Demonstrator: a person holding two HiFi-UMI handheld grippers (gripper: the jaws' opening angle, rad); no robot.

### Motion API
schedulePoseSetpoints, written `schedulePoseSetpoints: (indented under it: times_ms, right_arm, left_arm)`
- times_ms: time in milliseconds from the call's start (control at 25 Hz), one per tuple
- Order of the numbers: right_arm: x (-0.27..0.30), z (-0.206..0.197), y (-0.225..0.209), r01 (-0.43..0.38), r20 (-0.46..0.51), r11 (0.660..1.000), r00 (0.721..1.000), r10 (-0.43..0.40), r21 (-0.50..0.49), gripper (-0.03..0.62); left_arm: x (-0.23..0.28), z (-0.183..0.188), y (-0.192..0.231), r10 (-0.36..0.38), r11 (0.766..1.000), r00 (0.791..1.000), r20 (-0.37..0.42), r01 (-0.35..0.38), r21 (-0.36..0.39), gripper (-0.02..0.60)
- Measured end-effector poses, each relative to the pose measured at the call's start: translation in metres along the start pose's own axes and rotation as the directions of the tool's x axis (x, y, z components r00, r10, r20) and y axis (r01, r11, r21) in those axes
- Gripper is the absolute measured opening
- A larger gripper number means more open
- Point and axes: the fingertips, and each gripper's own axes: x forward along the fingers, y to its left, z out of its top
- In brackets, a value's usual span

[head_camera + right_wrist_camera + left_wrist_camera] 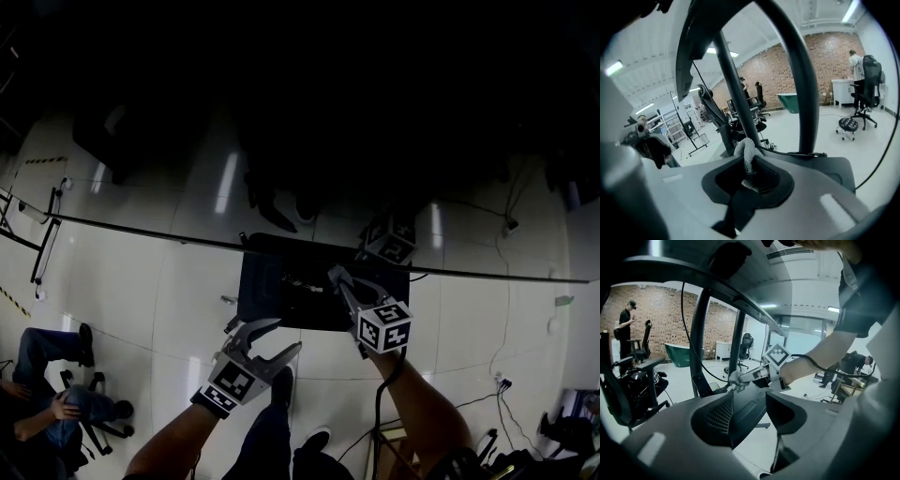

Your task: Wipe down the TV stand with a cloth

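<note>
The TV stand's dark base plate (281,292) lies on the pale floor in the middle of the head view, and its black posts (699,343) rise above it. My right gripper (337,277) is at the plate's right part, shut on a pale bunched cloth (746,154) that sticks out past its tips. From the left gripper view, that cloth (732,379) rests at the plate's far edge. My left gripper (286,335) hovers at the plate's near edge, jaws open with nothing held; the dark plate shows through the gap.
A person sits on a chair (56,398) at the lower left. Cables (506,220) run over the floor at the right. My own feet (305,436) stand just behind the plate. Office chairs (862,93) and a green tub (684,354) stand further off.
</note>
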Motion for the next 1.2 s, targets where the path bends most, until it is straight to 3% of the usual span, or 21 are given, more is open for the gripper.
schedulePoseSetpoints:
  times_ms: [280,520,680,880,1200]
  right_arm:
    - [0.08,-0.03,-0.019,0.005,-0.163,0.991,0.986,-0.026,-0.132,0.051]
    - [0.109,-0.043,-0.016,-0.004,-0.266,0.974,0.962,-0.058,-0.227,0.049]
    - [0.094,-0.047,-0.037,0.049,-0.27,0.971,0.956,-0.113,-0.235,0.049]
    - [0.054,-0.056,-0.093,0.149,-0.269,0.96,0.939,-0.212,-0.237,0.049]
    - [-0.013,-0.073,-0.176,0.323,-0.302,0.912,0.869,-0.392,-0.254,0.049]
  left_arm:
    - [0.01,-0.005,0.009,0.003,0.999,1.0,-0.007,-0.004,-0.037,0.247]
    - [0.013,-0.01,0.009,0.003,0.999,1.0,-0.007,-0.003,-0.048,0.249]
    - [0.014,-0.011,0.005,0.007,0.998,1.0,-0.001,-0.007,-0.056,0.249]
    - [0.016,-0.015,-0.004,0.001,0.998,1.0,-0.006,-0.002,-0.059,0.249]
    - [0.015,-0.021,-0.019,-0.012,0.998,1.0,-0.007,0.012,-0.061,0.249]
